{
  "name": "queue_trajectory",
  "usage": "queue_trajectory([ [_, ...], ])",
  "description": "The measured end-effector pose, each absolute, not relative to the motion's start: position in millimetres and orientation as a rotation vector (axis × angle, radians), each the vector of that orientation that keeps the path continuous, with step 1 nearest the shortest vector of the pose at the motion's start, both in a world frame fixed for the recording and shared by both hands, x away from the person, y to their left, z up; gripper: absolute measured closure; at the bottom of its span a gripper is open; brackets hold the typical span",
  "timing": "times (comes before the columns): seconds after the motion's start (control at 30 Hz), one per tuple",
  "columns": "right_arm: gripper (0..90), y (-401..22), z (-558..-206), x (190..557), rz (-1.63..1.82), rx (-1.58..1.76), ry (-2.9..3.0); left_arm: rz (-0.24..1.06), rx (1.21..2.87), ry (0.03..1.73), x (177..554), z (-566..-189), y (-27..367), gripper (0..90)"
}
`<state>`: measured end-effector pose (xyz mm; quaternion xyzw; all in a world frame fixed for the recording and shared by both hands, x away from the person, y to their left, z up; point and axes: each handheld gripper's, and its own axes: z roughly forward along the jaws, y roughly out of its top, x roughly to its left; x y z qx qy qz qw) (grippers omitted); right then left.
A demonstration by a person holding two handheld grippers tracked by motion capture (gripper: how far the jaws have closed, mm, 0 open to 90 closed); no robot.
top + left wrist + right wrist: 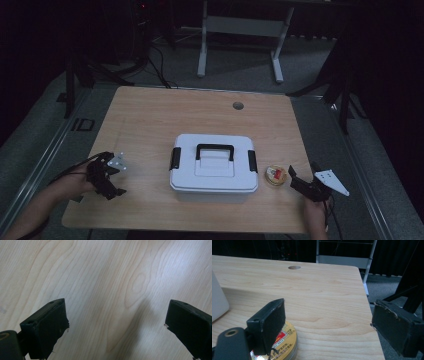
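Right gripper: held low at the near right corner of the table, jaws spread wide with nothing between them.
Right gripper's own view: its left jaw hangs just over the round tin; its right jaw reaches past the table's right edge; whether the left jaw touches the tin cannot be told.
Round tin: flat, gold-rimmed, with a red and white label, lying on the wood just left of the right gripper and just right of the box.
Box: white plastic, lid on, black handle lying flat on top, a black latch on each short side; it sits in the middle of the near half of the table, between the two grippers.
Left gripper: at the near left of the table, well apart from the box, jaws wide apart and holding nothing.
Left gripper's own view: bare wood grain between and beyond its jaws.
In the way: the box stands between the left gripper and the tin; only bare wood lies between the right gripper and the tin.
Far side: a round cable hole in the tabletop near the far edge, right of centre.
Beyond the table: a white metal frame on the grey floor, dark stands and cables to either side.
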<state>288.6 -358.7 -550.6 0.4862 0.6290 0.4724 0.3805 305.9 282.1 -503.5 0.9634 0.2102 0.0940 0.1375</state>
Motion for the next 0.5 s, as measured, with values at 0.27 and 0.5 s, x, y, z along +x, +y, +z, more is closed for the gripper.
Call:
queue_trajectory([
  [0.27,11.4,-358,-551,289,1.193,1.241,1.61,0.159,2.85,0.727,314,-489,279,2.8],
  [0.5,11.4,-357,-551,290,1.184,1.244,1.612,-0.049,2.896,0.842,324,-485,282,3.5],
])
